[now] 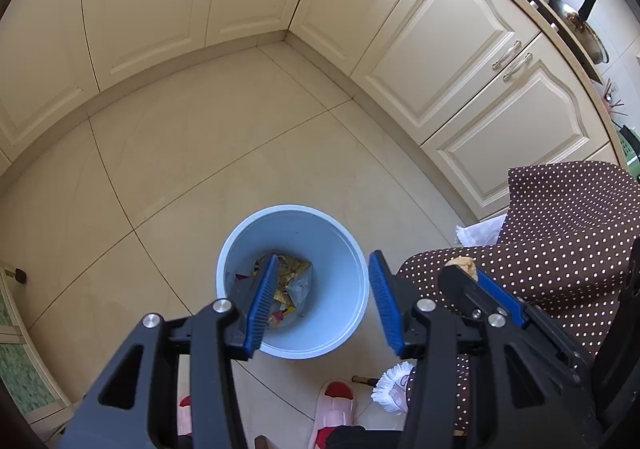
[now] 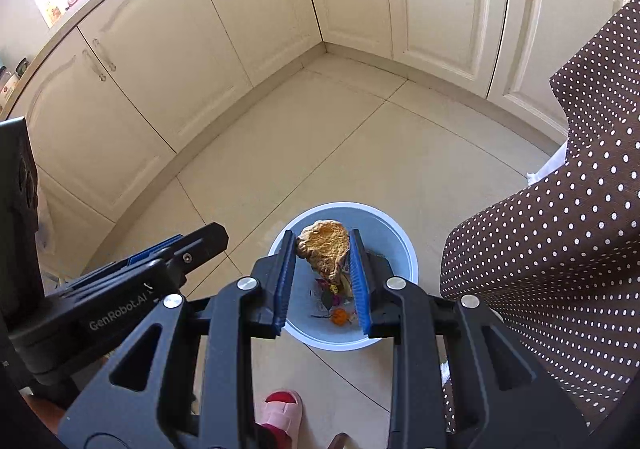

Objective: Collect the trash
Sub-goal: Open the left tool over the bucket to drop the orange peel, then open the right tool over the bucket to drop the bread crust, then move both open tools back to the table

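While both grippers hang over the tiled floor [image 1: 200,153] near the corner where the cream cabinets [image 1: 460,37] meet, I judge the step to be the drop. Below them stands the pale blue bin [image 1: 352,249], wrappers and scraps already at its bottom. My left gripper [image 1: 322,299] is spread about halfway with nothing between its pads, directly above the bin's mouth. My right gripper [image 2: 322,277] is pinched narrowly on a crumpled tan scrap [image 2: 326,245], and the wrist view puts it over the bin too. Next I'd spread the right jaws and let the scrap fall inside, watching that it doesn't cling to the ribbed pads.
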Available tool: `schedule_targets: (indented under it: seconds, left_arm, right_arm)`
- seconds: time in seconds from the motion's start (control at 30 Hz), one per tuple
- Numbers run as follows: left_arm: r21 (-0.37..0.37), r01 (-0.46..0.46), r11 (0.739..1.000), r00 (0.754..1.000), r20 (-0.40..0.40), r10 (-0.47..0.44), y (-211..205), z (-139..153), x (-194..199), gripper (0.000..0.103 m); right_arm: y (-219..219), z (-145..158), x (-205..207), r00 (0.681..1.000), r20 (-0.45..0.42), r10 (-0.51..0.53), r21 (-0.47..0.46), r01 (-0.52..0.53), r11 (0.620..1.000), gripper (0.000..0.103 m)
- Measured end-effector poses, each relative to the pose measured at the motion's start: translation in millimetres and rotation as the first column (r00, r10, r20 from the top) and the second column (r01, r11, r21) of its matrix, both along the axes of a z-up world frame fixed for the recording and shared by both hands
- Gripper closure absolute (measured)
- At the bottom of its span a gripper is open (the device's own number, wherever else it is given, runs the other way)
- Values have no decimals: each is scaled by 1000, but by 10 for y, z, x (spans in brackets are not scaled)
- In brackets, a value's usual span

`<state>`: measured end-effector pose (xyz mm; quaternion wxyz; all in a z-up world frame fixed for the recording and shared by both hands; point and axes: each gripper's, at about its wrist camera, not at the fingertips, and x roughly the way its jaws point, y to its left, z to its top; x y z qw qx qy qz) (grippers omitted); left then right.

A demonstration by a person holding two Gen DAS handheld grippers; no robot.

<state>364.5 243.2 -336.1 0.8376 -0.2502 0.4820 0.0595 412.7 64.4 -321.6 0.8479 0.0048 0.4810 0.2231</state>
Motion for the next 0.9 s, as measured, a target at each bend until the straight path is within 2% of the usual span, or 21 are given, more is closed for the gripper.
schedule_targets:
  seconds: [0.3,0.43,0.5,0.7,0.9]
  left_arm:
    - [-5,-17,1000,1000,4,17,48,9,-17,55]
    - [-4,-28,1000,1000,7,28,81,34,-34,55]
    - [-6,-25,1000,1000,15,25,86,75,-49,55]
    - [9,-6,1000,998,56,6,-36,318,-153,55]
    - [44,46,998,991,126,-51,-374,787,-357,54]
  right_arm:
    - [38,20,17,1000,14,-5,4,4,1000,75]
    - [1,70,11,999,34,-23,-2,23,1000,59]
    - [-30,108,0,999,38,-20,2,20,1000,59]
    - [-202,333,-113,997,76,-25,8,25,1000,59]
    - [-542,785,-368,985,162,-61,30,57,998,59]
